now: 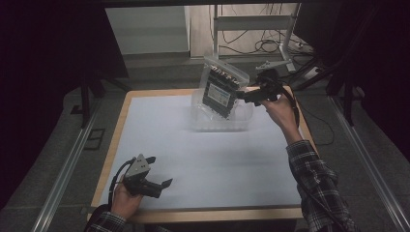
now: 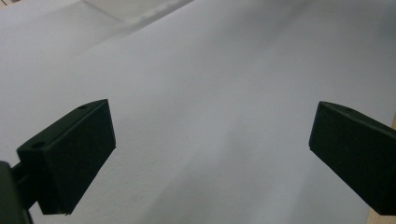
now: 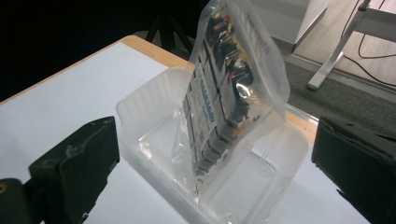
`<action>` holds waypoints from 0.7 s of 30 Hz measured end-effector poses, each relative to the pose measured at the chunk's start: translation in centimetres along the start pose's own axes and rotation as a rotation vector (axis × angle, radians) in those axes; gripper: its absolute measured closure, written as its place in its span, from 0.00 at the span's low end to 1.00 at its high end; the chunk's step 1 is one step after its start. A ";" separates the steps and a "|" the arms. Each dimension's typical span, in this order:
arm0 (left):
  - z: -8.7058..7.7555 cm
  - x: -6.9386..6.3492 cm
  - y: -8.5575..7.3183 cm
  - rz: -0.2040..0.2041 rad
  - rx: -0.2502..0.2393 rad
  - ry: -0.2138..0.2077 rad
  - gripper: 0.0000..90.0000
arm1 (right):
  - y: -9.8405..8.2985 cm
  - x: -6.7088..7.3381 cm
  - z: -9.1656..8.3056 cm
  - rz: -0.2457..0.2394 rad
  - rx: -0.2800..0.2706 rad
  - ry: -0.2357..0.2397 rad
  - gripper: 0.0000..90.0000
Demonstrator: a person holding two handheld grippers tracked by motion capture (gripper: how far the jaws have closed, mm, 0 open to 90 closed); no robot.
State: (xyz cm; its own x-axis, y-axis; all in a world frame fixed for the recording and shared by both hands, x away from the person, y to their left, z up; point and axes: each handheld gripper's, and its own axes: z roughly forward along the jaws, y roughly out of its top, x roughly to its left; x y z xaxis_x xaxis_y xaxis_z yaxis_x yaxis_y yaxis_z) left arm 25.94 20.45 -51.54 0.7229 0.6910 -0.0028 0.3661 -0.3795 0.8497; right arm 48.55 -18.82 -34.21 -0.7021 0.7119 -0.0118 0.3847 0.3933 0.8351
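Here the right claw [image 1: 244, 96] hangs at the far right of the surface [image 1: 203, 159], its jaws spread wide with nothing pressed between them. In the high view its tips point left, just beside the bag [image 1: 221, 89], and whether they brush the plastic cannot be told from there; the right gripper view shows the bag [image 3: 233, 88] standing clear between and beyond the two jaws, apart from both. The bag is a clear pouch, packed with dark pieces and bearing a pale label with blue print. It stands on its lower edge inside the tub [image 1: 241, 123], a clear plastic box that sits on the white sheet at the far side of the surface, right of the middle. The bag tilts, its top leaning out above the tub's rim, and its bottom rests on the tub floor near one wall [image 3: 140, 116]. The left claw [image 1: 162, 186] is at the near left corner, held low over the sheet in a hand [image 1: 124, 200], well apart from the tub. Its jaws are also wide, and in the left gripper view bare white sheet [image 2: 210, 116] lies between them. A checked sleeve [image 1: 314, 183] runs up the right side to the hand [image 1: 280, 111] that carries the right claw. Beyond the surface, cables [image 1: 268, 46] lie on the floor by a white stand [image 1: 287, 36].
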 end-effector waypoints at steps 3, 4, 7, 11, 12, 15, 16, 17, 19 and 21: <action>-0.1 -0.1 0.0 0.005 -0.003 0.005 0.00 | -0.2 0.2 -0.2 -0.002 0.001 0.004 0.00; -0.1 -0.1 0.0 0.006 -0.006 0.007 0.00 | -0.3 0.2 -0.2 -0.005 0.002 0.005 0.00; -0.1 -0.1 0.1 0.010 -0.009 0.011 0.00 | -0.5 0.5 -0.5 -0.013 0.004 0.004 0.00; -0.1 -0.2 0.1 0.017 -0.005 0.015 0.00 | -0.9 1.0 -1.1 -0.024 -0.005 -0.002 0.00; -0.1 -0.3 0.1 0.021 -0.004 0.018 0.00 | -1.0 1.1 -1.2 -0.028 -0.004 -0.003 0.00; -0.1 -0.3 0.1 0.023 -0.004 0.018 0.00 | -1.2 1.4 -1.4 -0.035 -0.002 -0.010 0.00; -0.1 -0.3 0.1 0.023 -0.005 0.018 0.00 | -1.3 1.5 -1.5 -0.035 -0.004 -0.011 0.00; -0.1 -0.3 0.1 0.023 -0.005 0.018 0.00 | -1.4 1.6 -1.6 -0.036 -0.005 -0.011 0.00; -0.1 -0.3 0.1 0.025 -0.003 0.019 0.00 | -1.7 2.0 -2.0 -0.036 -0.004 -0.015 0.00; -0.1 -0.3 0.1 0.025 -0.003 0.019 0.00 | -1.8 2.1 -2.0 -0.036 -0.006 -0.018 0.00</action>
State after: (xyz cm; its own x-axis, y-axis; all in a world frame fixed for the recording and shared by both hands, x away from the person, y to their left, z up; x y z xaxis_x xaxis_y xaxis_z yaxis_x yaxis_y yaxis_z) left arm 25.69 20.23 -51.37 0.7206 0.6928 0.0282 0.3461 -0.3946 0.8512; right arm 45.16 -19.23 -34.62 -0.7048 0.7076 -0.0515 0.3557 0.4153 0.8373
